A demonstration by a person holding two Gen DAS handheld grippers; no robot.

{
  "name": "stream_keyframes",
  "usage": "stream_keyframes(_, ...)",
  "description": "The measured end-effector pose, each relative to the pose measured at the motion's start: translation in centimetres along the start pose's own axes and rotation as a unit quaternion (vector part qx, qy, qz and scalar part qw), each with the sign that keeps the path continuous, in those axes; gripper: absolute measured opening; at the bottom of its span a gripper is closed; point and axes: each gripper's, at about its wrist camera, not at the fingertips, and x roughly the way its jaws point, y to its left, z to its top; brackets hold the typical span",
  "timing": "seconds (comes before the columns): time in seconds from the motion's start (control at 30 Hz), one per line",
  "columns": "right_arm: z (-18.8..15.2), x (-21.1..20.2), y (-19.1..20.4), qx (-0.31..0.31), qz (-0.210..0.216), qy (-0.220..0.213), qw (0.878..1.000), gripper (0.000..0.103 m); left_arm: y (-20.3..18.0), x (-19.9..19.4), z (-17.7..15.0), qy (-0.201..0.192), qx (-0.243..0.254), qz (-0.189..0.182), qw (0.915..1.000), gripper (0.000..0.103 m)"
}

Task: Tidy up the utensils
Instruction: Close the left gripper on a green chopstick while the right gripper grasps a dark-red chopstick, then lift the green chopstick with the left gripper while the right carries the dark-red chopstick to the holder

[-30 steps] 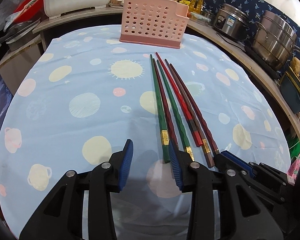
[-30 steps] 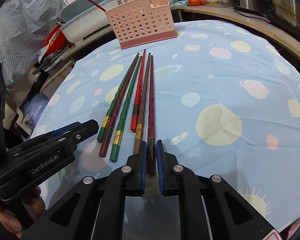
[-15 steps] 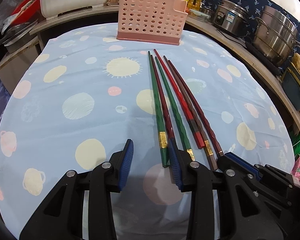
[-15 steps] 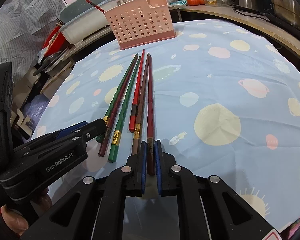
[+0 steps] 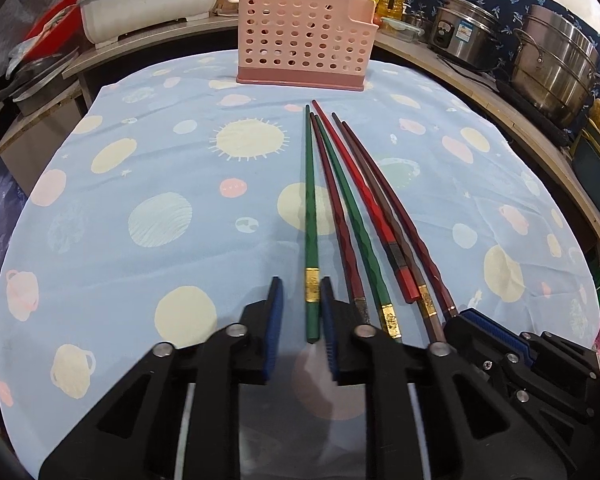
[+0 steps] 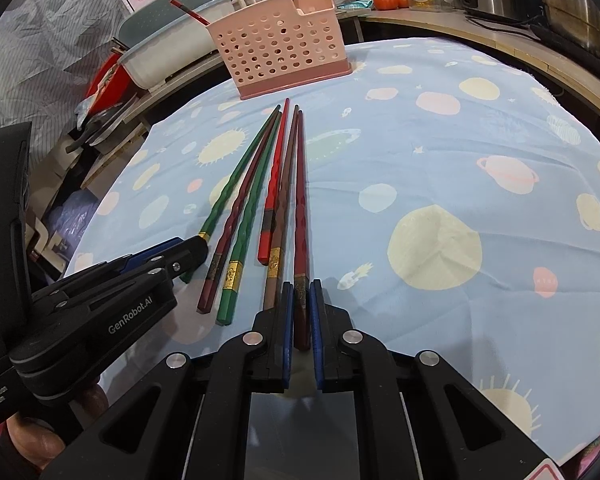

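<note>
Since a second ago the left gripper (image 5: 300,304) has slid over so the leftmost green chopstick (image 5: 310,232) now sits between its jaws, and they're closing on it — there's still a sliver of gap on the left side, so no real pinch yet. Back then that chopstick lay just outside its right finger.

Right gripper (image 6: 300,300) hasn't budged — it's clamped on the butt end of the dark red chopstick (image 6: 300,208), the rightmost of the six fanned out on the planet-print tablecloth (image 6: 440,168).

Handling-wise, I'd guess these are light, rigid and a bit slick with that lacquer finish. Grabbing near the thick end by the gold band seems right. The pink utensil caddy (image 5: 304,40) stands straight ahead of both grippers, beyond the chopstick tips.
</note>
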Motion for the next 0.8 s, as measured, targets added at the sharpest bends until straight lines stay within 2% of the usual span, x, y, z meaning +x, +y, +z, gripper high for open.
stream_keyframes(0.07,0.0,0.0,0.0,0.0,0.0,0.0,1.0,0.009,0.1,0.0,0.0,0.001,-0.002,-0.007,1.0,0.007)
stream_keyframes(0.43,0.0,-0.5,-0.2,0.006,0.003,-0.004,1.0,0.008,0.5,-0.9,-0.1,-0.001,-0.007,-0.016,0.9998,0.007)
stream_keyframes(0.8,1.6,-3.2,-0.9,0.021,0.008,-0.042,0.999,0.008,1.5,-3.7,1.2,-0.03,-0.023,-0.022,0.999,0.007)
